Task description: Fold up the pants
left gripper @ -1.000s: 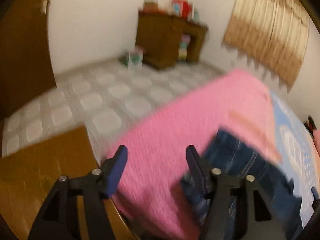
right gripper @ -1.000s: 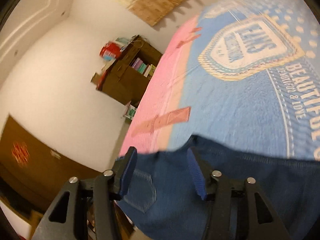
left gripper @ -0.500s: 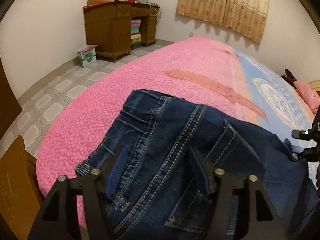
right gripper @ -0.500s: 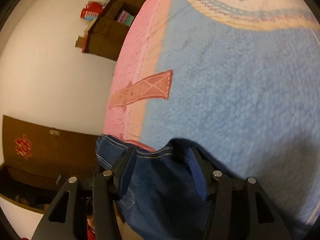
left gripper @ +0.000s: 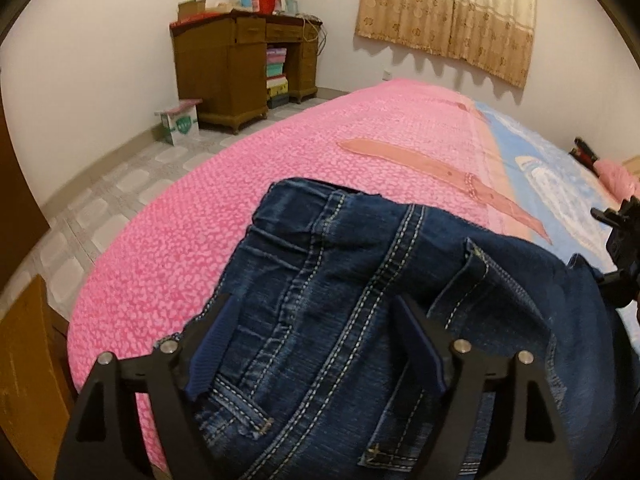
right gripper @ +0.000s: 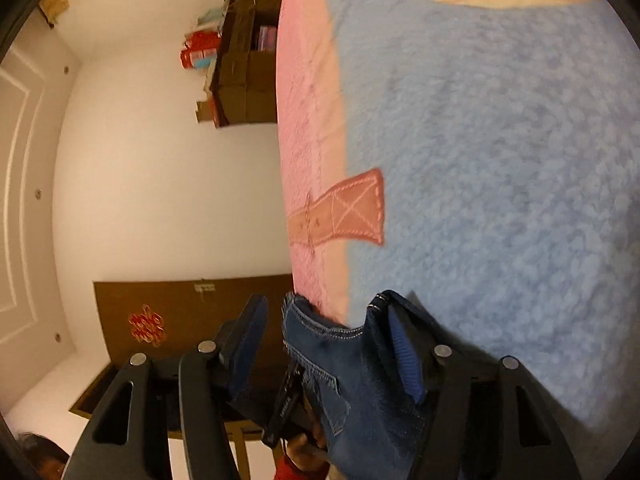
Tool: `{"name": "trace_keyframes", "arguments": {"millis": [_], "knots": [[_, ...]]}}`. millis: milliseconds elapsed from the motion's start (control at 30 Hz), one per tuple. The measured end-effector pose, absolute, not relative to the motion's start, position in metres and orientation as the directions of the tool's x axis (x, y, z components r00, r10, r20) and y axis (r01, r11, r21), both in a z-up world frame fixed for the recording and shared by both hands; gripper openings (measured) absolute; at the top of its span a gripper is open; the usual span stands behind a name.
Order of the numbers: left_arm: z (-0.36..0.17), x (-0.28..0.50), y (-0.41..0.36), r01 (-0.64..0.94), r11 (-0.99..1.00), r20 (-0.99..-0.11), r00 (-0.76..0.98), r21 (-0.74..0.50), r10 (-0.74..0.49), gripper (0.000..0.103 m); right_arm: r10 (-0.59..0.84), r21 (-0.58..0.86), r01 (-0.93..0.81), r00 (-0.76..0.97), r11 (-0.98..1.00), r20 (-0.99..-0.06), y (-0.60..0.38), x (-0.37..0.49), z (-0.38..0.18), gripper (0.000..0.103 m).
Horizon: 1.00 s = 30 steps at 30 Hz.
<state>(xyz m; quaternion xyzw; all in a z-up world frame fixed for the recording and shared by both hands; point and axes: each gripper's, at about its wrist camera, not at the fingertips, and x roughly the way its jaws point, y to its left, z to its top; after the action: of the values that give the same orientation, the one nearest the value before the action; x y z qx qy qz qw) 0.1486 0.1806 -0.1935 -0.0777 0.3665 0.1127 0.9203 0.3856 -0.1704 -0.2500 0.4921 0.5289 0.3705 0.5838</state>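
Note:
Dark blue jeans (left gripper: 360,288) lie bunched on the pink side of the bed, waistband and back pocket seams up. My left gripper (left gripper: 312,344) is open, its fingers hovering over the waistband area. In the right wrist view the jeans (right gripper: 344,368) lie at the pink and blue blanket border. My right gripper (right gripper: 332,344) is open with denim between the fingers; its right pad (right gripper: 404,356) touches the cloth. The right gripper also shows at the left wrist view's right edge (left gripper: 624,240).
The bed carries a pink blanket (left gripper: 200,220) and a blue blanket (right gripper: 500,160). A wooden desk (left gripper: 240,68) and a small box (left gripper: 180,120) stand by the far wall. Brown wooden furniture (left gripper: 24,380) sits at the bed's near left. Tiled floor lies beyond.
My left gripper swung from the floor and bed edge to over the jeans and moved in closer. My right gripper rolled and dropped low onto the jeans' edge at the blanket.

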Motion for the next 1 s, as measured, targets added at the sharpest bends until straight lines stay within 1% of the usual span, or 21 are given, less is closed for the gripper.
{"name": "trace_keyframes", "arguments": {"millis": [33, 67, 100, 133, 167, 200, 267, 333, 400, 567, 633, 667, 700, 733, 767, 800, 833, 900, 933, 967, 1000], "knots": [[-0.195, 0.150, 0.180, -0.264, 0.963, -0.691, 0.706, -0.055, 0.154, 0.084, 0.957, 0.969, 0.081, 0.156, 0.234, -0.245, -0.173, 0.388, -0.255, 0.058], [-0.195, 0.151, 0.181, -0.262, 0.964, -0.692, 0.705, -0.052, 0.154, 0.085, 0.958, 0.967, 0.082, 0.137, 0.243, -0.253, -0.174, 0.392, -0.259, 0.046], [-0.195, 0.152, 0.182, -0.259, 0.965, -0.694, 0.703, -0.049, 0.153, 0.087, 0.952, 0.954, 0.085, 0.092, 0.286, -0.293, -0.176, 0.398, -0.262, 0.037], [-0.194, 0.152, 0.185, -0.266, 0.963, -0.698, 0.698, -0.048, 0.158, 0.095, 0.928, 0.931, 0.063, 0.078, 0.360, -0.365, -0.183, 0.403, -0.258, 0.024], [-0.192, 0.153, 0.189, -0.283, 0.958, -0.703, 0.691, -0.045, 0.171, 0.102, 0.882, 0.895, 0.030, 0.158, 0.446, -0.445, -0.203, 0.407, -0.243, 0.026], [-0.194, 0.154, 0.197, -0.288, 0.955, -0.711, 0.686, -0.070, 0.155, 0.103, 0.841, 0.873, 0.019, 0.260, 0.487, -0.474, -0.231, 0.409, -0.226, 0.026], [-0.198, 0.156, 0.207, -0.277, 0.951, -0.723, 0.684, -0.139, 0.093, 0.103, 0.792, 0.855, -0.015, 0.386, 0.518, -0.473, -0.268, 0.397, -0.189, 0.026], [-0.198, 0.154, 0.205, -0.275, 0.953, -0.713, 0.693, -0.124, 0.107, 0.103, 0.794, 0.809, -0.154, 0.365, 0.567, -0.487, -0.256, 0.369, -0.150, 0.026], [-0.197, 0.153, 0.202, -0.283, 0.953, -0.709, 0.695, -0.112, 0.123, 0.103, 0.807, 0.775, -0.245, 0.296, 0.582, -0.512, -0.224, 0.337, -0.136, 0.027], [-0.185, 0.150, 0.202, -0.291, 0.952, -0.717, 0.683, -0.095, 0.138, 0.103, 0.820, 0.766, -0.292, 0.204, 0.573, -0.535, -0.169, 0.284, -0.164, 0.027], [-0.182, 0.152, 0.204, -0.285, 0.957, -0.722, 0.674, -0.057, 0.158, 0.103, 0.747, 0.703, -0.252, 0.197, 0.664, -0.635, -0.170, 0.280, -0.187, 0.027], [-0.183, 0.153, 0.205, -0.279, 0.958, -0.731, 0.666, -0.058, 0.149, 0.103, 0.673, 0.635, -0.223, 0.227, 0.740, -0.704, -0.178, 0.283, -0.199, 0.015], [-0.183, 0.154, 0.207, -0.283, 0.957, -0.738, 0.659, -0.065, 0.145, 0.103, 0.661, 0.634, -0.192, 0.259, 0.750, -0.704, -0.193, 0.284, -0.207, 0.003], [-0.182, 0.152, 0.209, -0.291, 0.954, -0.742, 0.655, -0.072, 0.144, 0.102, 0.648, 0.650, -0.112, 0.309, 0.752, -0.697, -0.215, 0.283, -0.211, 0.000], [-0.179, 0.150, 0.210, -0.295, 0.953, -0.740, 0.656, -0.071, 0.149, 0.102, 0.613, 0.661, -0.014, 0.389, 0.750, -0.687, -0.240, 0.275, -0.207, 0.001], [-0.174, 0.145, 0.210, -0.301, 0.952, -0.731, 0.663, -0.062, 0.162, 0.102, 0.531, 0.637, 0.060, 0.497, 0.768, -0.687, -0.265, 0.259, -0.193, 0.006], [-0.171, 0.141, 0.209, -0.304, 0.951, -0.723, 0.669, -0.055, 0.172, 0.102, 0.466, 0.620, 0.089, 0.578, 0.780, -0.670, -0.283, 0.240, -0.178, 0.006], [-0.162, 0.132, 0.207, -0.310, 0.949, -0.715, 0.676, -0.054, 0.180, 0.102, 0.358, 0.656, 0.119, 0.758, 0.745, -0.545, -0.331, 0.182, -0.147, 0.010], [-0.159, 0.128, 0.205, -0.307, 0.950, -0.712, 0.680, -0.059, 0.176, 0.102, 0.312, 0.673, 0.139, 0.806, 0.726, -0.503, -0.351, 0.156, -0.140, 0.026], [-0.154, 0.122, 0.202, -0.298, 0.952, -0.709, 0.685, -0.066, 0.166, 0.103, 0.246, 0.684, 0.177, 0.846, 0.708, -0.473, -0.373, 0.122, -0.133, 0.058], [-0.151, 0.120, 0.199, -0.293, 0.953, -0.708, 0.688, -0.072, 0.158, 0.103, 0.172, 0.687, 0.229, 0.870, 0.690, -0.463, -0.396, 0.088, -0.129, 0.074]]}}
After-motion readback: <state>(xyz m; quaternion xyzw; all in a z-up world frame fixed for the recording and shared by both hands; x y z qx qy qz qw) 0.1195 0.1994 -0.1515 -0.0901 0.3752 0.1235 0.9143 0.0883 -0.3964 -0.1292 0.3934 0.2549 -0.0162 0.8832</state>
